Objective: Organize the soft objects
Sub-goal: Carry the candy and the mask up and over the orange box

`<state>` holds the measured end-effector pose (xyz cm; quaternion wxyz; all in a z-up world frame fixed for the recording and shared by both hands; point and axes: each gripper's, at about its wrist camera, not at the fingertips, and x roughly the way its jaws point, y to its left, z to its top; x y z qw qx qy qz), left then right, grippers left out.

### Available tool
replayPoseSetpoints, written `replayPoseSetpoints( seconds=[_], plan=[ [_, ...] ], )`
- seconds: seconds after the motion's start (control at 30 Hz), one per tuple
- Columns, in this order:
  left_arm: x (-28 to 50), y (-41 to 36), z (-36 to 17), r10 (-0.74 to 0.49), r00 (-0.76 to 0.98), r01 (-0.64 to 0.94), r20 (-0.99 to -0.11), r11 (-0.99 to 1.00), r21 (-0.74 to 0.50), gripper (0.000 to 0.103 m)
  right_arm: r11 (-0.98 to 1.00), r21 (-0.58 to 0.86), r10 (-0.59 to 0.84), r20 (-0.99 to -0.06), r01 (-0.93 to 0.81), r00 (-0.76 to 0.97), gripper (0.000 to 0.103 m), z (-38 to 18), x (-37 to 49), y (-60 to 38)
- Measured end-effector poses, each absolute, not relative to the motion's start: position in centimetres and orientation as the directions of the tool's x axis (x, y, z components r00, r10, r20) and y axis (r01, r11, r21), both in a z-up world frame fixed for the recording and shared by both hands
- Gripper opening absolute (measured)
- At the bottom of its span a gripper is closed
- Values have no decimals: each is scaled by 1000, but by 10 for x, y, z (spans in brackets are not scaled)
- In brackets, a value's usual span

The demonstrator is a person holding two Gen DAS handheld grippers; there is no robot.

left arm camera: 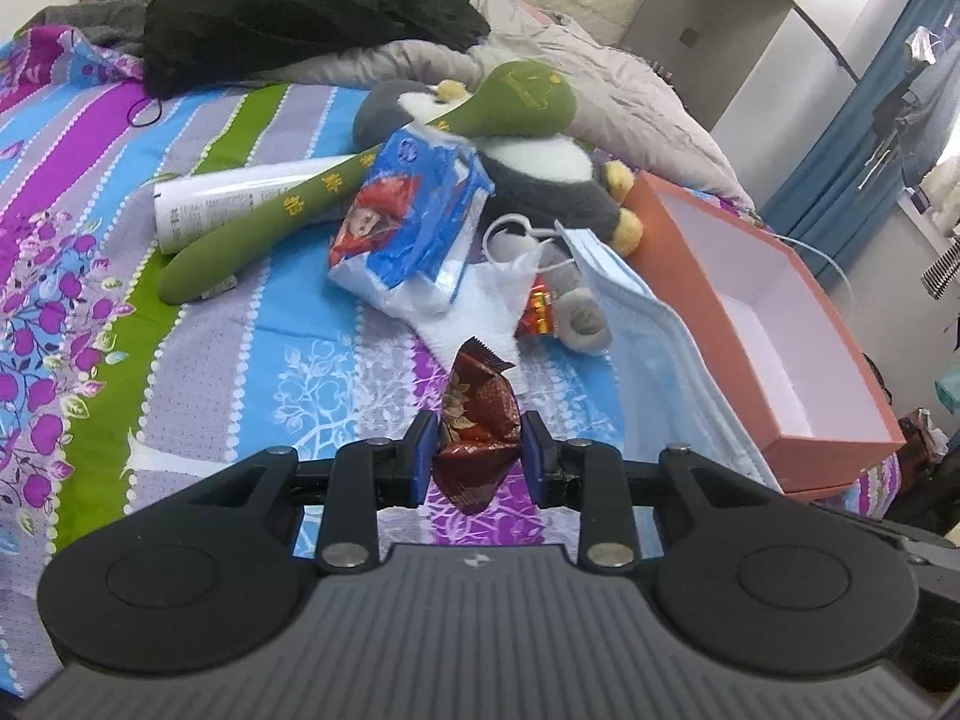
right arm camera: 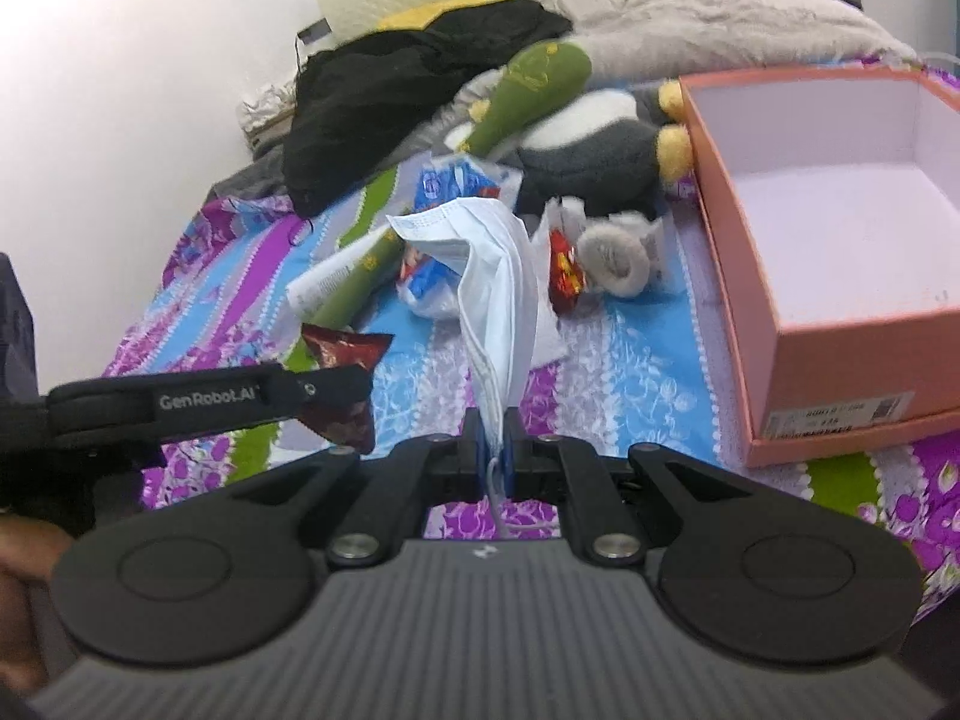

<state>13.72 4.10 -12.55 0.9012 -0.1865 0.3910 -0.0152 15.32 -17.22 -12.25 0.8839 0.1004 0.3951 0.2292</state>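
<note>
Now, near to far:
left gripper [left arm camera: 477, 456]: jaws clenched on a dark red snack wrapper [left arm camera: 478, 420], held just above the bedsheet [left arm camera: 252, 360]; wrapper's long axis runs straight ahead, away from the jaws.
right gripper [right arm camera: 493, 450]: jaws pinched tight on a white face mask [right arm camera: 498, 276] by its lower edge; mask stands up and flops forward, ear loop dangling below the pads.
key relation: open pink box [right arm camera: 840, 324] lies ahead and to the right of the right gripper, near; from the left gripper it is also to the right but further over, past the mask. Right hand is nearer.
judgement: mask probably goes in first, with a short swing right over the near wall; wrapper has to cross behind it.
pile, mid: tissue pack [left arm camera: 414, 228], small red wrapper [right arm camera: 567, 273], grey fuzzy item [right arm camera: 618, 258], all lying close together.
far: green plush stick [left arm camera: 360, 180] lying diagonally across a white tube [left arm camera: 240, 198]; penguin plush [left arm camera: 540, 180] just beside box's far end; black garment [left arm camera: 300, 6] behind.
</note>
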Motion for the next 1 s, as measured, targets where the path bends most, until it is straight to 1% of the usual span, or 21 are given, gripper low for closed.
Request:
replayPoseSetpoints(
  seconds=[0.2, 0.4, 0.5, 0.7, 0.83, 0.93, 1.0],
  plan=[
    [143, 25, -93, -194, 716, -67, -671, 937, -343, 34, 878, 345, 478, -604, -332, 637, 9, -93, 155, -189],
    [162, 10, -57, -220, 743, -17, -632, 938, -346, 34, 882, 336, 469, -560, -330, 683, 9, -66, 163, -209],
    [172, -1, -37, -221, 760, 12, -611, 945, -326, 34, 889, 317, 455, -534, -331, 712, 9, -50, 169, -218],
    [200, -30, -7, -263, 771, 83, -580, 945, -317, 34, 902, 294, 427, -485, -318, 763, 9, -19, 191, -245],
    [226, -56, 2, -295, 759, 136, -580, 943, -302, 34, 920, 275, 384, -497, -278, 779, 9, -10, 211, -269],
    [248, -77, 2, -330, 730, 167, -598, 935, -312, 34, 925, 310, 361, -533, -221, 765, 9, -17, 231, -293],
    [264, -90, -3, -346, 707, 179, -616, 931, -318, 34, 935, 306, 329, -556, -180, 763, 9, -23, 242, -308]
  ],
)
